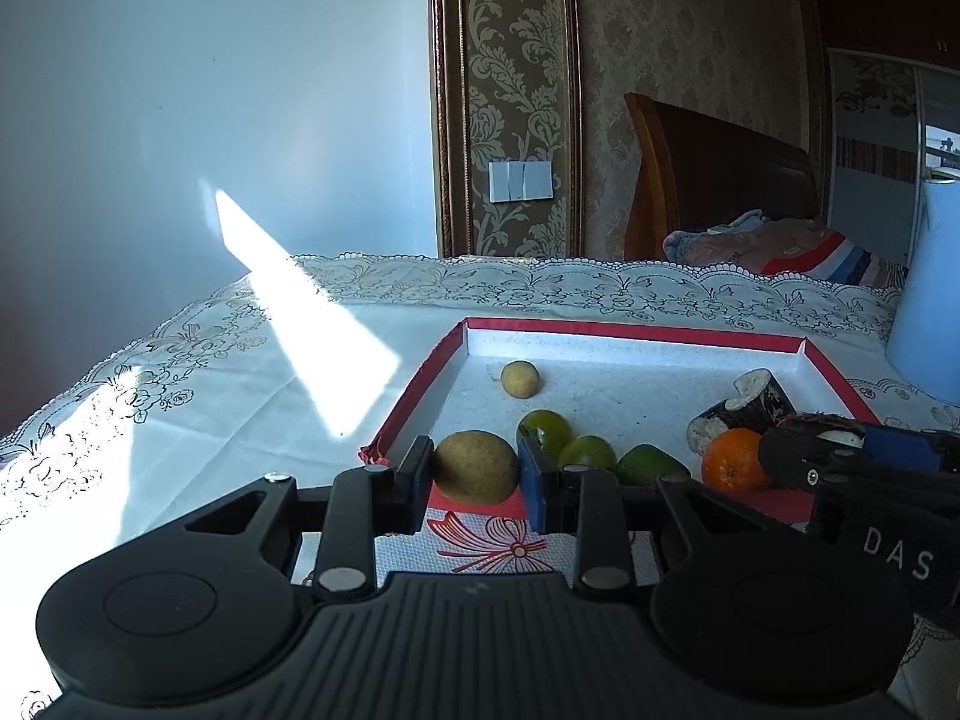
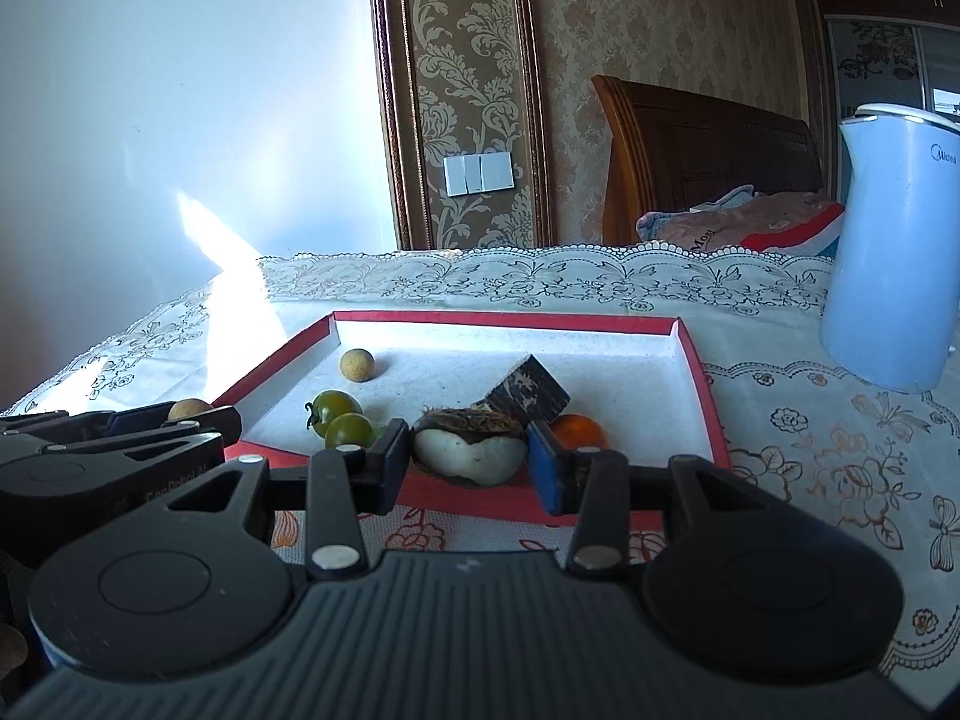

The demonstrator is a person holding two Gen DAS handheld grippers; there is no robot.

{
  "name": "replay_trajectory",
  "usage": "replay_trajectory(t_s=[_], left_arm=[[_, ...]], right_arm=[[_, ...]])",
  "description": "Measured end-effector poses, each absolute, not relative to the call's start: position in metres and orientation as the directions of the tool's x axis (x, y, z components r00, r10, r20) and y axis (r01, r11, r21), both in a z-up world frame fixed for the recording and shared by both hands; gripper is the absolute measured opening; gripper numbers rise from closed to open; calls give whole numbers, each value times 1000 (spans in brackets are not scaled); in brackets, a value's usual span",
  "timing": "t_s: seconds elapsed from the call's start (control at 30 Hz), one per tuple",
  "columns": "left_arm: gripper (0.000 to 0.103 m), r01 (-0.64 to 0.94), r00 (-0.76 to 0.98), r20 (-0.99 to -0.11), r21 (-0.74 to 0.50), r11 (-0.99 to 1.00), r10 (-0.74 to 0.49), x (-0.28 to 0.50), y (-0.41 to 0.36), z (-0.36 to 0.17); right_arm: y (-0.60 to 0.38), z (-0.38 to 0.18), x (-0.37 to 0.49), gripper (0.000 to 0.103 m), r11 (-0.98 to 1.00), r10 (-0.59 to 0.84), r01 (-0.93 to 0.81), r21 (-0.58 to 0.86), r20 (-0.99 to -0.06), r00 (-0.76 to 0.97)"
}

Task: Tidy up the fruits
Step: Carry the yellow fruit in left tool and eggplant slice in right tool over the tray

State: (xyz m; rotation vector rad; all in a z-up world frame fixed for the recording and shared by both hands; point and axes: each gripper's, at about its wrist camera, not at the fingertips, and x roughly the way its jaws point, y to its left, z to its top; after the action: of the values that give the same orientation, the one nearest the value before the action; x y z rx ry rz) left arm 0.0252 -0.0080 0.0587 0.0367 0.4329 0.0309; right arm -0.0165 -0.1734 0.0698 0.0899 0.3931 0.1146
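Observation:
My left gripper (image 1: 476,468) is shut on a tan round fruit (image 1: 476,467) and holds it just above the near edge of the red-rimmed tray (image 1: 414,396). My right gripper (image 2: 469,450) is shut on a dark-skinned piece with white flesh (image 2: 468,450), also over the near rim of the tray (image 2: 699,378). In the tray lie a small tan ball (image 2: 357,365), two green tomatoes (image 2: 339,420), an orange fruit (image 2: 579,429) and a dark cut chunk (image 2: 528,393). A third green fruit (image 1: 651,463) shows in the left wrist view.
A pale blue kettle (image 2: 888,252) stands on the lace tablecloth (image 2: 828,456) to the right of the tray. A white wall is on the left. A wooden headboard and bedding are beyond the table. A sunlit strip crosses the cloth (image 1: 324,348) left of the tray.

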Motion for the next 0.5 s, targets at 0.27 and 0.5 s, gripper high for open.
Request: replay_trajectory(t_s=[0.27, 0.5], left_arm=[[30, -28, 910, -413, 49, 998, 46, 49, -11, 68], [30, -56, 901, -427, 53, 997, 74, 75, -12, 65]], right_arm=[[-169, 80, 5, 40, 990, 136, -115, 77, -357, 924], [-167, 78, 24, 40, 990, 139, -126, 59, -364, 921]])
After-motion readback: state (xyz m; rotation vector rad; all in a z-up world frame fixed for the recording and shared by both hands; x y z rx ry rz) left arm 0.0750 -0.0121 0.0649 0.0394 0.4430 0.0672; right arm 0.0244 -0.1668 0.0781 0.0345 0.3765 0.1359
